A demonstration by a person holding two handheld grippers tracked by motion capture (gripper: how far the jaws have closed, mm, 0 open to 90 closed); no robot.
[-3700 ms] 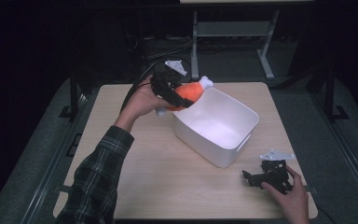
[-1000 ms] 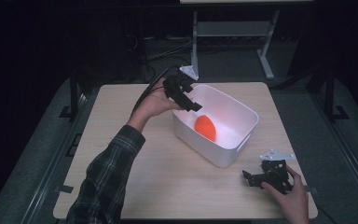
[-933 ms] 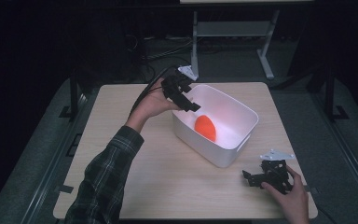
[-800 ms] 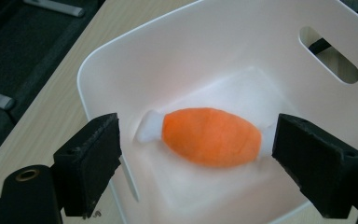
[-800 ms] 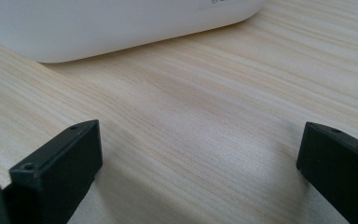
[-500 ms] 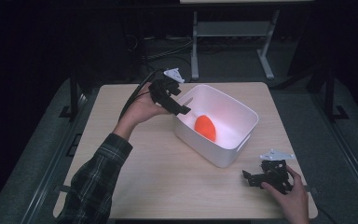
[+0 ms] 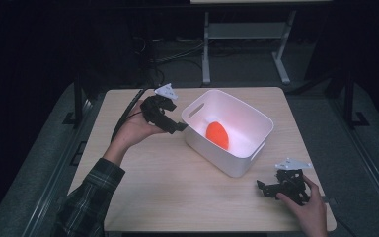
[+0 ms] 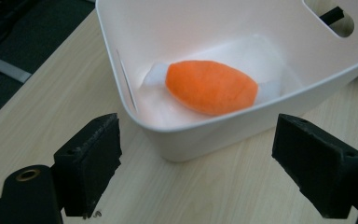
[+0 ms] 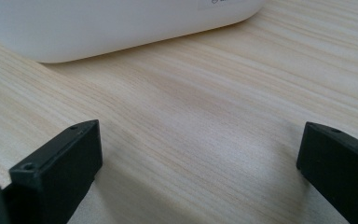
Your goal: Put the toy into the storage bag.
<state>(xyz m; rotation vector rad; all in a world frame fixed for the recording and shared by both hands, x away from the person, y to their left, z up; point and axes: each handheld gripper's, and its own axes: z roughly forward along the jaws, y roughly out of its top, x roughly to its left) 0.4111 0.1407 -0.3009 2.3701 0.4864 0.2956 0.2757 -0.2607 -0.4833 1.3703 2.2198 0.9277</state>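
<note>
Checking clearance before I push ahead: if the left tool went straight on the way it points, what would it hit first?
Most likely the bin: its near corner wall sits between the open jaws of the left tool, with the orange toy inside behind it. The exact gap is hard to judge.

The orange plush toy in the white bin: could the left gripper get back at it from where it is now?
Probably yes. The left gripper is open beside the white bin, and the orange plush toy lies uncovered on the bottom. Only the near wall stands between, so it must go over the rim.
</note>
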